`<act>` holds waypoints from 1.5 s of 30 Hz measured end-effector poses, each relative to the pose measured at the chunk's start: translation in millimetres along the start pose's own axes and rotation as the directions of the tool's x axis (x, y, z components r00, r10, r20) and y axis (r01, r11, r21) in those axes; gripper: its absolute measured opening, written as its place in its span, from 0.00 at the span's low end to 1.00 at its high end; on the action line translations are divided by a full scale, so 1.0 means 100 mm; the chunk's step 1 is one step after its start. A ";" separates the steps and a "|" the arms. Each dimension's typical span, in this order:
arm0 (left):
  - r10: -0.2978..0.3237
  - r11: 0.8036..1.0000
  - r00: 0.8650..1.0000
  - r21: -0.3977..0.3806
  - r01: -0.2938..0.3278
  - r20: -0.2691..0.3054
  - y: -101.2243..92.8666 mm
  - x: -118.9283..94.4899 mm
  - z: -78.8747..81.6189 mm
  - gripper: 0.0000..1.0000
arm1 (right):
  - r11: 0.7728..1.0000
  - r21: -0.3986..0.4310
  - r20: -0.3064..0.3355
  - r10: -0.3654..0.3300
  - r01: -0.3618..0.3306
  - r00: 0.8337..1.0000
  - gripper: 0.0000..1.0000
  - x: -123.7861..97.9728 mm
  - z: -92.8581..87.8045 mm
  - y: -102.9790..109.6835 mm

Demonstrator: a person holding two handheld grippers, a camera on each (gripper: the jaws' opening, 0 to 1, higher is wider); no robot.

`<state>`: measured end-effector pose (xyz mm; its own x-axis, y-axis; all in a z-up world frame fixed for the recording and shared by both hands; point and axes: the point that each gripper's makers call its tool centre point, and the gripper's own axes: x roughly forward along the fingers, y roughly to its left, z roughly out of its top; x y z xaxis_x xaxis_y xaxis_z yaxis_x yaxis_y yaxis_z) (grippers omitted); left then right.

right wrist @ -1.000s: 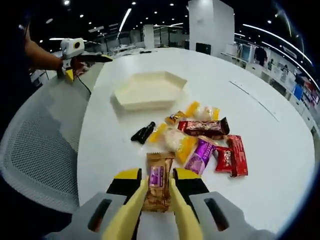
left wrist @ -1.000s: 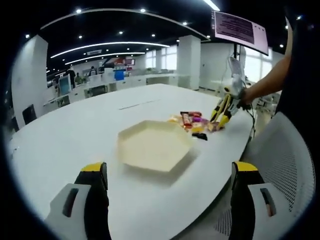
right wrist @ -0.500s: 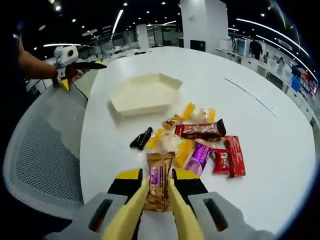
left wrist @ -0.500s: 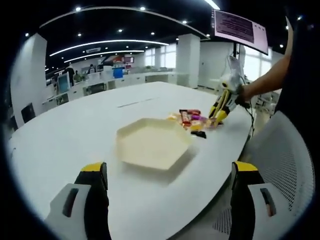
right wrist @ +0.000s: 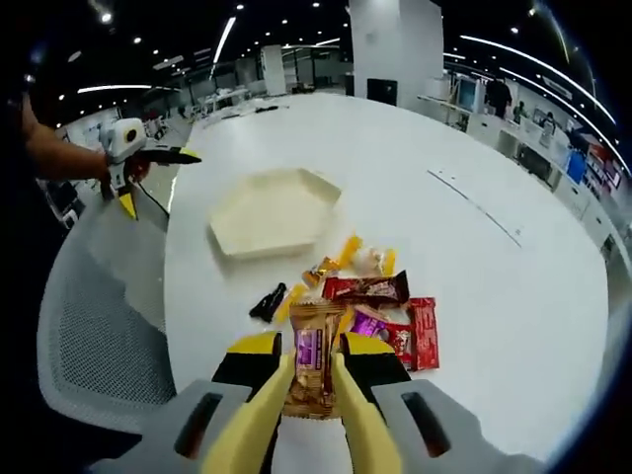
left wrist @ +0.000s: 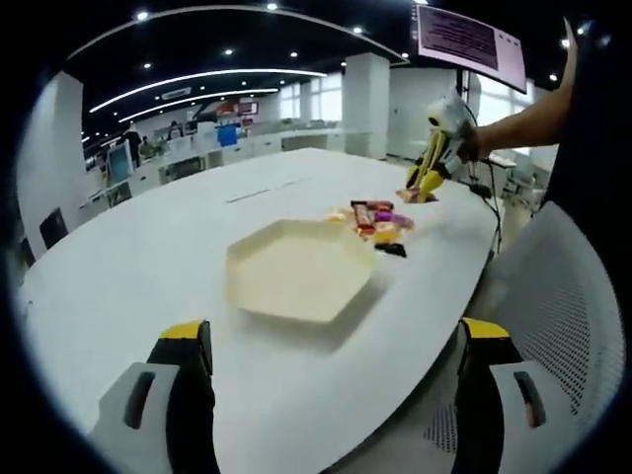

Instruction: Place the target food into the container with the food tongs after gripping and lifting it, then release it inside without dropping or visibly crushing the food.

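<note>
R view, bottom centre: my right tongs [right wrist: 316,380] are clenched on a snack bar [right wrist: 313,367], brown wrapper w/ purple label, held upright between the yellow tips and lifted clear of the table [right wrist: 494,326]. Grip sits on the lower half of the bar, jaws on both long edges.

Handling, my guess: light, wrapper is slick foil so it could slide out if I ease off; contents prob. a wafer or biscuit, so it cracks if I squeeze harder. Holding across the width near the middle looks right, pinching a crimped end would let it swing.

Just past the bar, centre of frame: rest of the snack pile [right wrist: 380,311] — red, dark brown, purple, yellow packets, touching or overlapping. A small black clip-like thing [right wrist: 268,302] lies just left of the pile; can't tell what it is.

Further up, centre-left: the cream hexagonal tray [right wrist: 272,210], nothing in it. That's the drop spot, near the pile but apart from it.

Upper left: my left tongs [right wrist: 133,158] in my other hand, off the table edge.

L view: left tongs [left wrist: 326,395] at bottom, jaws released wide apart, holding nothing. Tray [left wrist: 296,269] mid-frame, pile [left wrist: 380,222] behind it, right tongs [left wrist: 427,181] w/ bar [left wrist: 412,195] raised at upper right.

Next: carry over tray, lower, then ease open.
</note>
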<state>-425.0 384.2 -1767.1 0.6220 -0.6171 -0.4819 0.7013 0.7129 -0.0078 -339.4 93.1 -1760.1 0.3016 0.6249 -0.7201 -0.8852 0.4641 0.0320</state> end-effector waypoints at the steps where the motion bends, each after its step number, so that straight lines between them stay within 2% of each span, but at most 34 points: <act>1: 0.002 1.000 1.000 -0.001 -0.002 0.003 0.00 0.00 0.01 0.99 | 1.000 -0.003 0.001 -0.003 0.003 1.000 0.22 -0.01 0.02 -0.01; 8: 0.017 1.000 1.000 -0.012 -0.017 -0.002 0.03 -0.01 -0.01 0.99 | 1.000 -0.017 -0.018 -0.012 0.011 1.000 0.22 -0.02 0.12 -0.01; 12: 0.009 1.000 1.000 -0.019 -0.009 -0.002 0.02 -0.01 -0.01 0.99 | 0.999 -0.031 -0.021 -0.011 0.011 1.000 0.22 -0.01 0.24 0.00; 15: 0.005 1.000 1.000 0.023 -0.004 -0.014 0.01 0.03 -0.05 0.99 | 0.999 -0.034 -0.018 -0.001 0.000 1.000 0.22 0.03 0.34 0.02; 16: 0.007 1.000 0.999 0.023 -0.007 -0.034 0.01 0.03 -0.09 0.99 | 0.999 -0.040 -0.019 0.004 -0.005 1.000 0.22 0.05 0.39 0.03; 20: 0.003 1.000 0.999 0.019 -0.003 -0.034 0.00 0.06 -0.08 0.99 | 0.997 -0.066 -0.021 0.027 -0.028 0.999 0.22 0.14 0.52 0.08; 22: 0.000 1.000 0.998 0.020 0.002 -0.063 -0.01 0.06 -0.14 0.99 | 0.996 -0.076 -0.016 0.040 -0.042 0.999 0.22 0.21 0.60 0.12; 30: 0.003 1.000 0.999 -0.013 -0.003 -0.048 0.00 0.05 -0.11 0.99 | 0.988 -0.125 -0.023 0.092 -0.095 0.995 0.22 0.45 0.87 0.25; 45: -0.010 1.000 0.998 -0.023 0.009 -0.068 -0.01 0.05 -0.16 0.99 | 0.970 -0.187 -0.028 0.153 -0.156 0.988 0.22 0.80 1.36 0.47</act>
<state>-428.5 385.4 -1783.6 0.5894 -0.6002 -0.5406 0.6985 0.7149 -0.0321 -308.3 250.5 -1722.3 0.1521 0.6706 -0.7260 -0.9717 0.2356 0.0140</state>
